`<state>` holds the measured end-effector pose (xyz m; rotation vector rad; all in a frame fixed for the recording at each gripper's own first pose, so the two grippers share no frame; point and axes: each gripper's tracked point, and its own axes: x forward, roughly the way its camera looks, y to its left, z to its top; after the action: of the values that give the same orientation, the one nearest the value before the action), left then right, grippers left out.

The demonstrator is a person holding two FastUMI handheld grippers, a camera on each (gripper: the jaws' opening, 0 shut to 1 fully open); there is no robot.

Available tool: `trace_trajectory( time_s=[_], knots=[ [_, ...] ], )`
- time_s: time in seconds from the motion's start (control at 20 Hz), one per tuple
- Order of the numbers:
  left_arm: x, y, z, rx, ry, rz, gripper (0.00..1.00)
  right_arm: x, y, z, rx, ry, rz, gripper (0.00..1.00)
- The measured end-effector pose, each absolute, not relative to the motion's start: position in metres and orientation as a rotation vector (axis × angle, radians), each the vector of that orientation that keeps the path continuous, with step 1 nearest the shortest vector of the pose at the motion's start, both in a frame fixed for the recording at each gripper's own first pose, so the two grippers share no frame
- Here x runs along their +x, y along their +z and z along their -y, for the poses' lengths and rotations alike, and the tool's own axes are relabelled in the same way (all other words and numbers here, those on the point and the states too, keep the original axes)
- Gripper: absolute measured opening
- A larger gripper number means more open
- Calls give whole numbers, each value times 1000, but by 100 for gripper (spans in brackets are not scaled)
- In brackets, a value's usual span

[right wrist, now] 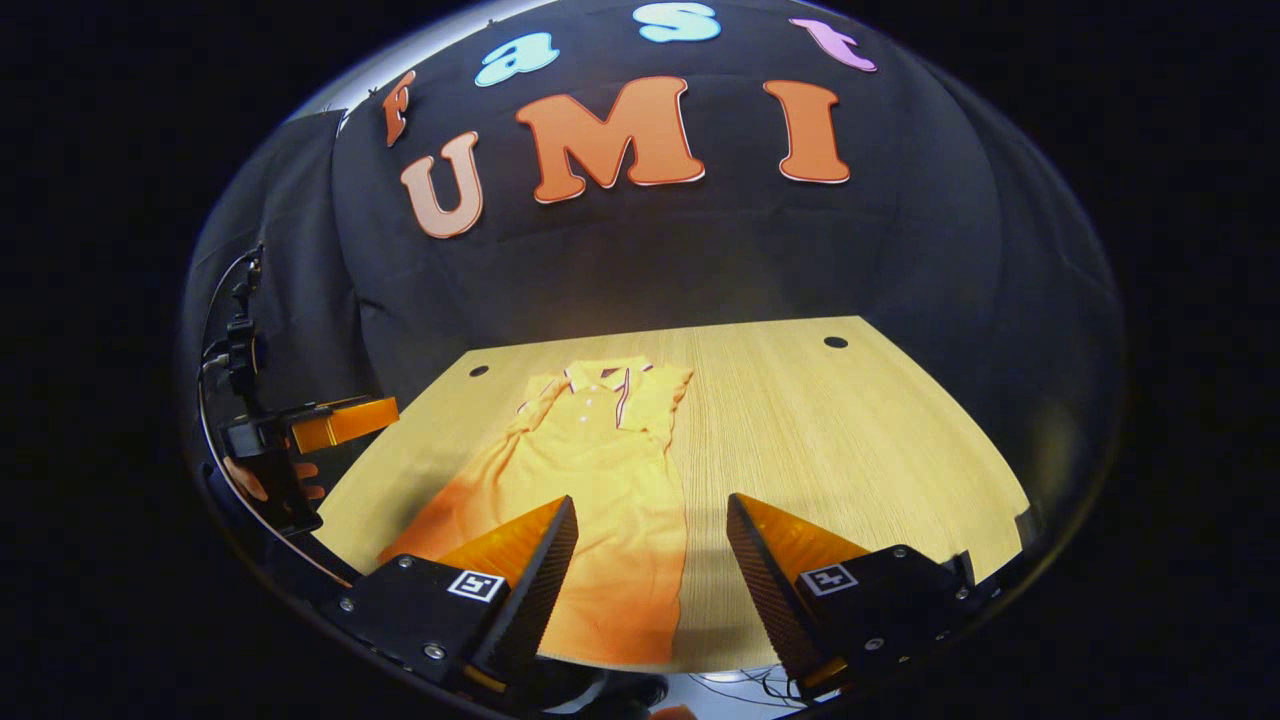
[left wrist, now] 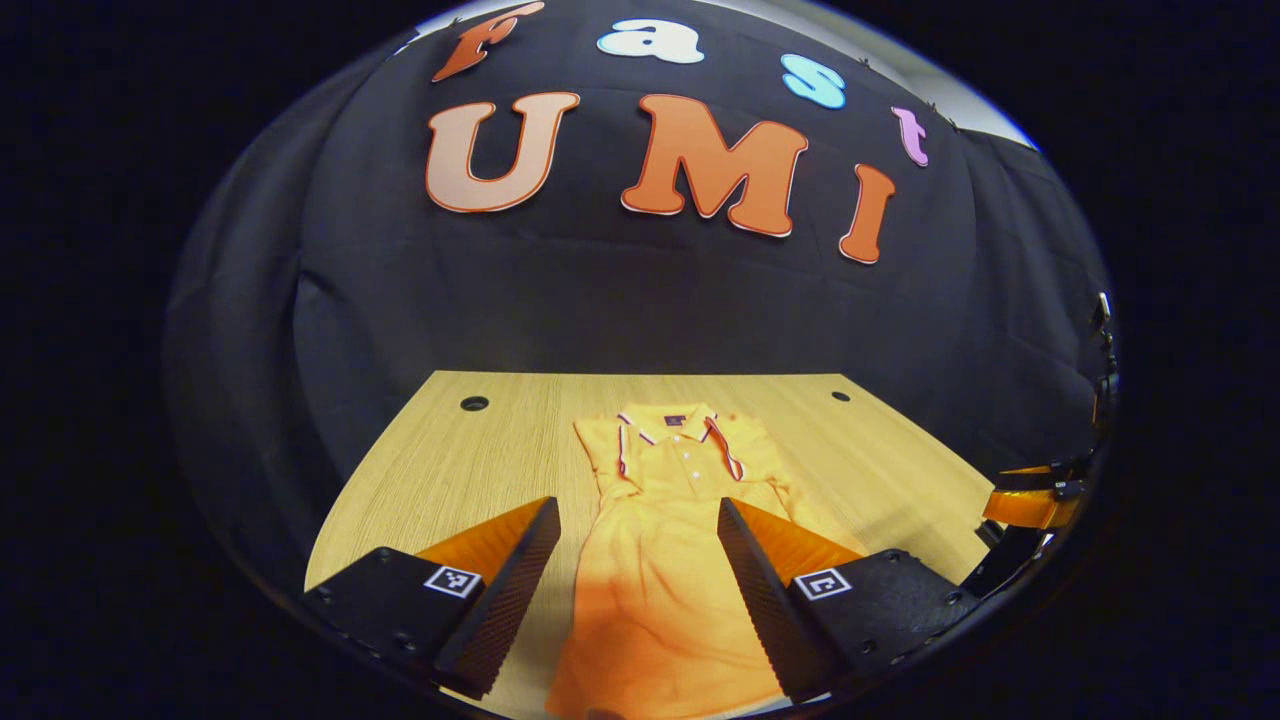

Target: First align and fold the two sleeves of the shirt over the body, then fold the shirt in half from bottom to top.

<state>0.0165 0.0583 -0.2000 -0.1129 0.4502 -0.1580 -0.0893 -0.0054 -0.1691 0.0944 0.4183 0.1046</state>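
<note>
While the shirt [left wrist: 670, 520] lies flat on the table [left wrist: 450, 470] with its sleeves folded in and its collar at the far end, the left gripper [left wrist: 638, 530] hangs above its lower half, fingers wide apart and holding nothing. The other gripper [left wrist: 1035, 500] shows at the right edge.

From the right gripper view, the right gripper [right wrist: 652, 530] hovers over the shirt's [right wrist: 590, 450] near right edge, fingers apart too. A hand [right wrist: 270, 480] holds the left gripper [right wrist: 330, 420] off to the left.
</note>
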Motion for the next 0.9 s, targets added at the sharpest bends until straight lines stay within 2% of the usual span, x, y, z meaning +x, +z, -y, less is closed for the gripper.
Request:
trace_trajectory(
  time_s=[0.5,0.9],
  knots=[
    [-67,-289,-77,-83,-109,-616,98,-120,-252,-11,55,127,-570,92],
    [-100,-356,-83,-51,-82,-727,98,-138,-313,-19,24,127,-676,92]
  ],
)
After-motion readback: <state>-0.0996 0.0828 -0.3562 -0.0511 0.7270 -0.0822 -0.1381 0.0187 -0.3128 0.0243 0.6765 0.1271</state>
